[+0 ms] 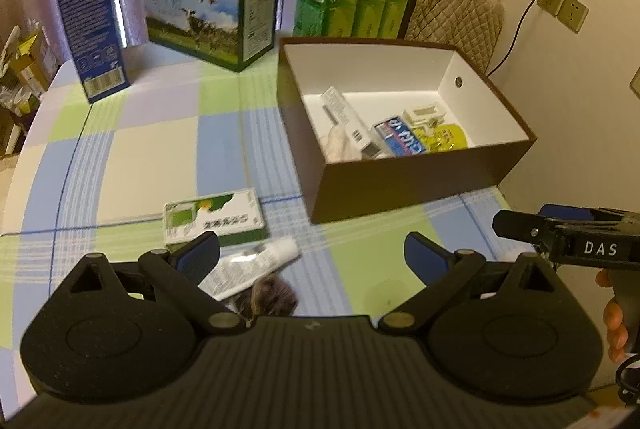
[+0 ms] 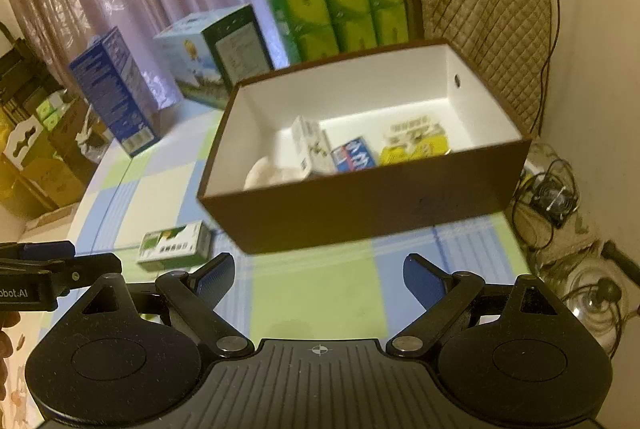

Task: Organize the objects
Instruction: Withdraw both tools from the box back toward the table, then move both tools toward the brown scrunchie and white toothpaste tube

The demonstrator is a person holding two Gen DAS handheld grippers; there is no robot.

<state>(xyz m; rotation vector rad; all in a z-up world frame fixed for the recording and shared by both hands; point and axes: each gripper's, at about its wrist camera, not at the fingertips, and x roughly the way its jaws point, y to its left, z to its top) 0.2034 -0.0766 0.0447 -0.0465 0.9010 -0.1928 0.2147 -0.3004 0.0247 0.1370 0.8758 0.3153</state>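
1. Both the left gripper (image 1: 312, 253) and right gripper (image 2: 318, 271) are held released, jaws spread, nothing grasped.
2. A white tube (image 1: 256, 267) and green-white carton (image 1: 214, 215) are left on the worktop (image 1: 160, 149), likely awaiting collection.
3. The brown box (image 1: 400, 181), already holding sorted items, is placed just beyond.

Left gripper (image 1: 312, 249): jaws spread wide, empty, held above the table's near edge. Right gripper (image 2: 319, 271): jaws likewise spread, empty, level beside it; a hand (image 1: 614, 313) gripped its handle.
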